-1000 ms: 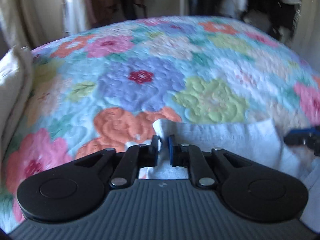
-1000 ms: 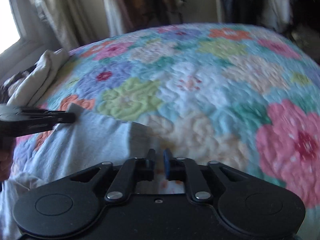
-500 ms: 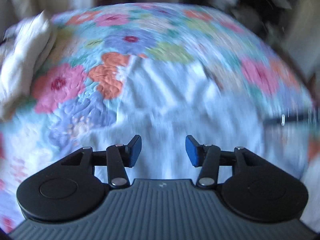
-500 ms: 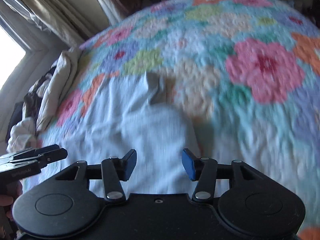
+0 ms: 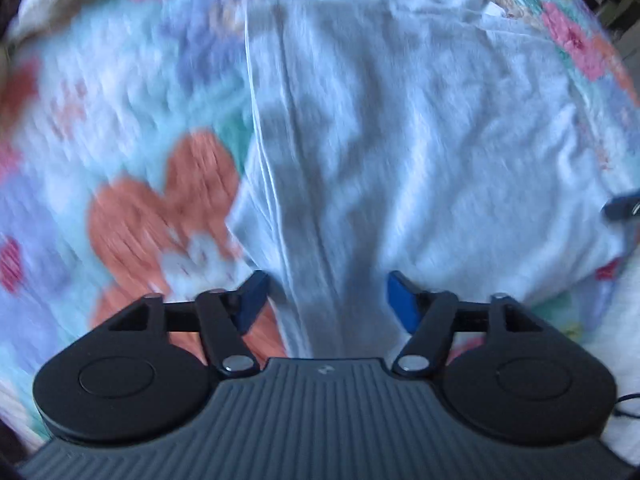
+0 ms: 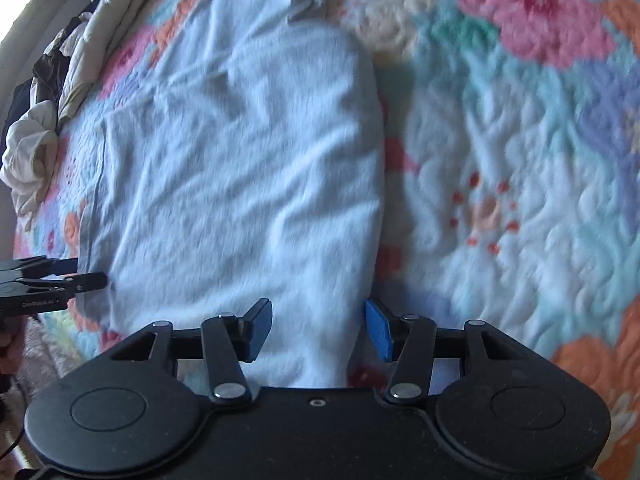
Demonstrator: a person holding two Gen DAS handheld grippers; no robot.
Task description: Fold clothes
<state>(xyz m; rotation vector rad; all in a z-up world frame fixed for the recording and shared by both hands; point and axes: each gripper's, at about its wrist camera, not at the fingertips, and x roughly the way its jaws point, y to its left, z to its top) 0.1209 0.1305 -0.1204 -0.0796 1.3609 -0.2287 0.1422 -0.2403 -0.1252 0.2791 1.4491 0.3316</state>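
A light grey garment (image 5: 400,128) lies spread flat on a floral quilt (image 5: 120,120). It also shows in the right wrist view (image 6: 240,168), with a small folded corner at its far end. My left gripper (image 5: 324,300) is open and empty, over the garment's near left edge. My right gripper (image 6: 318,328) is open and empty, over the garment's near right edge. The left gripper's fingertips (image 6: 60,272) show at the left of the right wrist view, by the garment's corner.
The quilt (image 6: 520,140) extends right of the garment. A pile of cream and dark clothes (image 6: 48,92) lies at the quilt's far left edge. The right gripper's tip (image 5: 622,206) shows at the right edge of the left wrist view.
Both grippers were shut on the garment's far edge a second ago. They opened, let go and pulled back toward the near edge. The garment now lies flat.
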